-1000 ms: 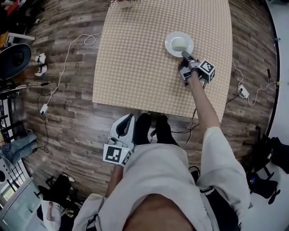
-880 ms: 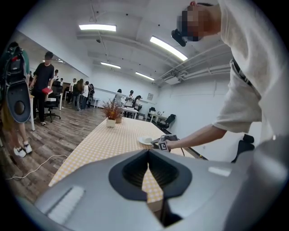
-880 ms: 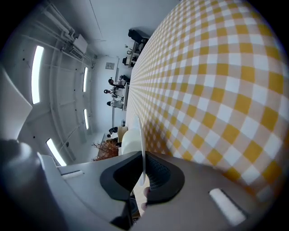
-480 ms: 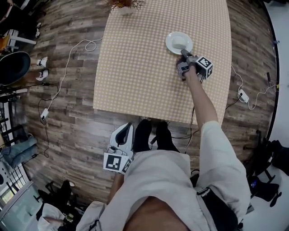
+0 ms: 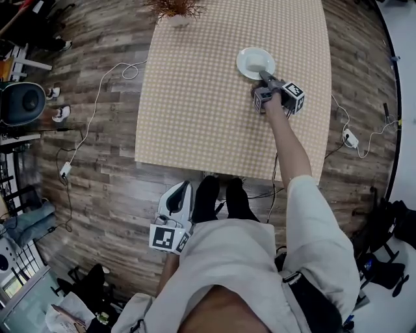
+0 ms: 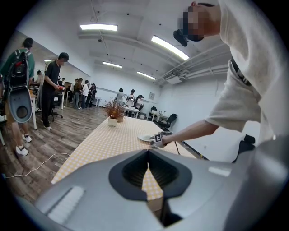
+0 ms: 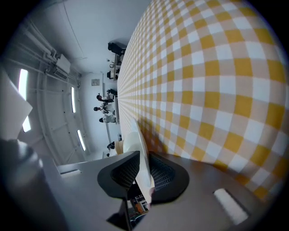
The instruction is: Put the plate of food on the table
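Jaws of the right gripper (image 5: 265, 78) are opening about the near rim of the plate (image 5: 244, 60). The plate lies flat on the checked table (image 5: 195, 104), right of its middle, nearer the right edge than the left and well in from the near edge, and a pale portion of food (image 5: 259, 62) sits on it. Jaws of the left gripper (image 5: 182, 189) are together with nothing between them; this gripper hangs low beside the person's leg, off the near edge of the table. Step in hand, as judged: release of the plate. It is done well by letting the jaws part fully before any movement, then drawing the gripper straight back toward the near edge in line with the rim. There should be no lift or twist, so that neither pad catches the rim and tips or drags the plate; the left gripper has no part to play. Right gripper view alone shows the thin white rim edge-on between the two dark pads, apparently close against one and clear of the other, a detail too small in the head view. Head view alone gives the plate's place on the table and the potted plant (image 5: 174, 8) toward the far left corner. Left gripper view adds a low look along the table from its near edge, with people standing in the room beyond
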Demonstrator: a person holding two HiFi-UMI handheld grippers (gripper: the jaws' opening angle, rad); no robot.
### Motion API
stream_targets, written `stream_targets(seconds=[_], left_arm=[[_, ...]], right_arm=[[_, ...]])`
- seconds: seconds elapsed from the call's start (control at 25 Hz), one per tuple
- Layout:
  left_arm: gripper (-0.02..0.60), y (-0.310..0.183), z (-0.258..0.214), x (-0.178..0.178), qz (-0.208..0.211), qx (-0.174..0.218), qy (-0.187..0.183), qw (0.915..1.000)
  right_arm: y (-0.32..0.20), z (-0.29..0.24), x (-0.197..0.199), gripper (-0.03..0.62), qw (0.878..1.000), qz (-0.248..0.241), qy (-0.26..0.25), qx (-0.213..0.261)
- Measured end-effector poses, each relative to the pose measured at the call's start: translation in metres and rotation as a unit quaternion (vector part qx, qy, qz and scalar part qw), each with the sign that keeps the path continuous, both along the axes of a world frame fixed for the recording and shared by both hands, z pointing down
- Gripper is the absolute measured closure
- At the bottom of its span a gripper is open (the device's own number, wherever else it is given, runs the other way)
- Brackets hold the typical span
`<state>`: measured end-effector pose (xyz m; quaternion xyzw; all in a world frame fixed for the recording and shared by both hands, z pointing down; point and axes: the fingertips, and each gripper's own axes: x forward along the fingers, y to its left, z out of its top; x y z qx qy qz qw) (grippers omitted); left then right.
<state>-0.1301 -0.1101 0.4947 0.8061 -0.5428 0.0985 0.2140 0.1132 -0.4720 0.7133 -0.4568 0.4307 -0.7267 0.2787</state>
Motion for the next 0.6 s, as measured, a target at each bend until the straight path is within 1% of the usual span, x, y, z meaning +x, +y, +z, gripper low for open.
stream_targets(seconds=[0.08, 0.16, 0.24, 0.32, 0.4, 0.48, 0.6], left_arm=[[0.574, 0.000, 0.000, 0.001, 0.000, 0.000, 0.001, 1.0000], [0.574, 0.000, 0.000, -0.001, -0.001, 0.000, 0.002, 1.0000], [0.574, 0.000, 0.000, -0.003, -0.002, 0.000, 0.001, 1.0000], [0.574, 0.000, 0.000, -0.003, -0.002, 0.001, 0.001, 1.0000], [0.573, 0.000, -0.002, -0.002, 0.000, 0.003, 0.003, 1.0000], [0.574, 0.001, -0.004, -0.001, 0.003, 0.005, 0.004, 1.0000], [0.574, 0.002, -0.005, 0.001, 0.007, 0.006, 0.007, 0.9999]], right_arm=[[-0.003, -0.005, 0.003, 0.505, 0.999, 0.014, -0.016, 0.023], [-0.006, -0.008, 0.003, 0.477, 0.999, 0.014, -0.020, 0.045], [-0.008, -0.011, -0.001, 0.465, 0.998, -0.009, -0.008, 0.062], [-0.007, -0.012, -0.006, 0.442, 0.995, -0.060, 0.031, 0.078], [-0.004, -0.013, -0.013, 0.427, 0.984, -0.128, 0.088, 0.091], [0.002, -0.014, -0.022, 0.423, 0.966, -0.191, 0.146, 0.096], [0.008, -0.014, -0.034, 0.394, 0.937, -0.265, 0.208, 0.097]])
